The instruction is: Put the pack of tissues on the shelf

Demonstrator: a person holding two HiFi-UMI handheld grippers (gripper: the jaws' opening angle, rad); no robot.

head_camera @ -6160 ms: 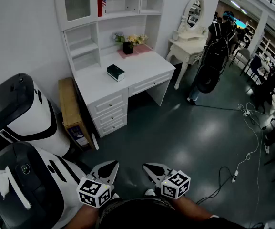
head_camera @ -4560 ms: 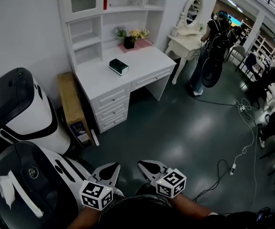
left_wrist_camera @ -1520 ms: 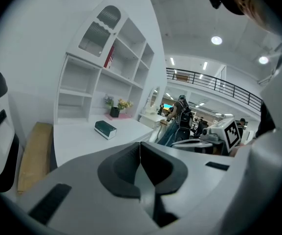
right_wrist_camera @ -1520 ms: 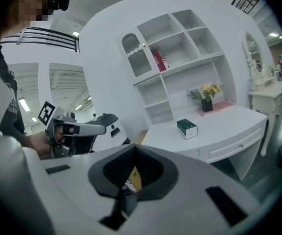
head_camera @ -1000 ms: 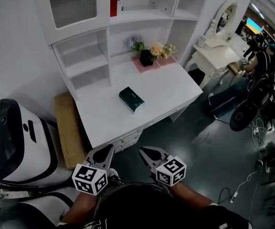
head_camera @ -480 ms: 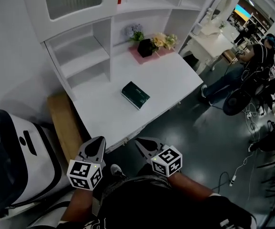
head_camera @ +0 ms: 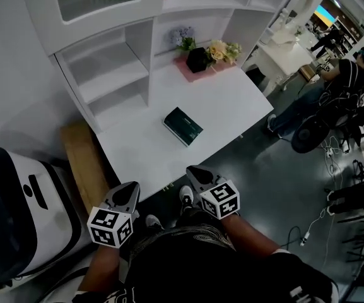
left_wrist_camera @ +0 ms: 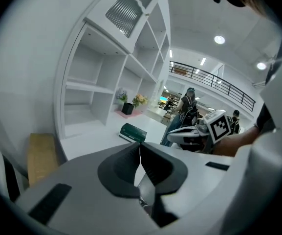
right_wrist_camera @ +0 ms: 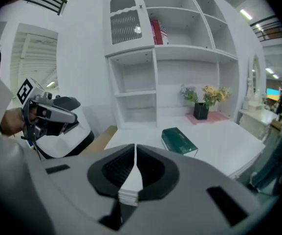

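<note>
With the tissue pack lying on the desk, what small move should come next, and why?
Probably open the right hand-held gripper and reach forward toward the tissue pack: its jaws are shut with nothing between them, and the pack lies flat on the desk ahead of it, untouched.

The dark green rectangular pack of tissues [head_camera: 183, 126] lay flat on the white counter [head_camera: 232, 106], below the empty white shelf [head_camera: 109, 68].
</note>
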